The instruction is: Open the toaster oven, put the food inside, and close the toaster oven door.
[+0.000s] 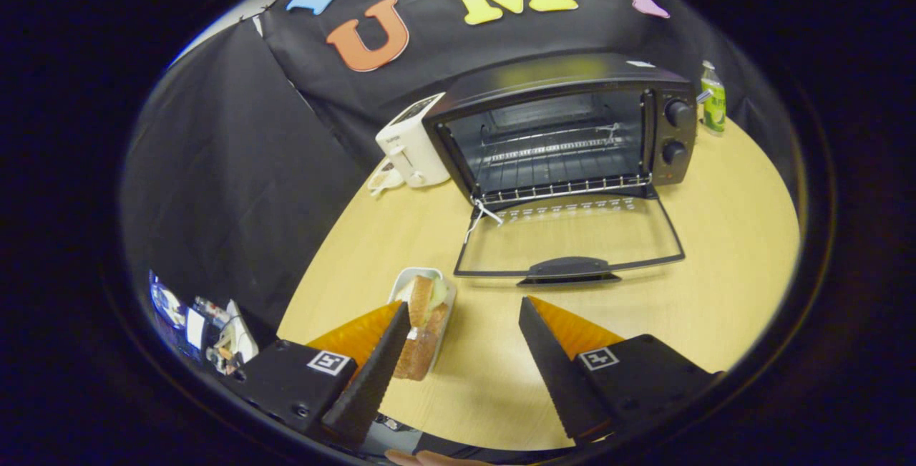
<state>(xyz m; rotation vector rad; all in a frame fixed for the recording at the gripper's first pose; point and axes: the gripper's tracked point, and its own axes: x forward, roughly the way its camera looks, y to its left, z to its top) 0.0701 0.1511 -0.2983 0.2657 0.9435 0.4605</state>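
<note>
While the toaster oven [565, 129] stood at the far side of the bench [715, 237] with its door [569, 240] already dropped flat, your claw [465, 319] was spread wide and empty. Item: the sandwich [424, 323] in its small white tray [409, 277], touching the left finger's inner side, long axis running near to far. You likely needed a leftward shift to straddle it.

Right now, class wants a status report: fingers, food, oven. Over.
Gripper open, fingers holding nothing. Sandwich tray by one finger, on table. Toaster oven door down, rack bare. Path ahead clear.
</note>
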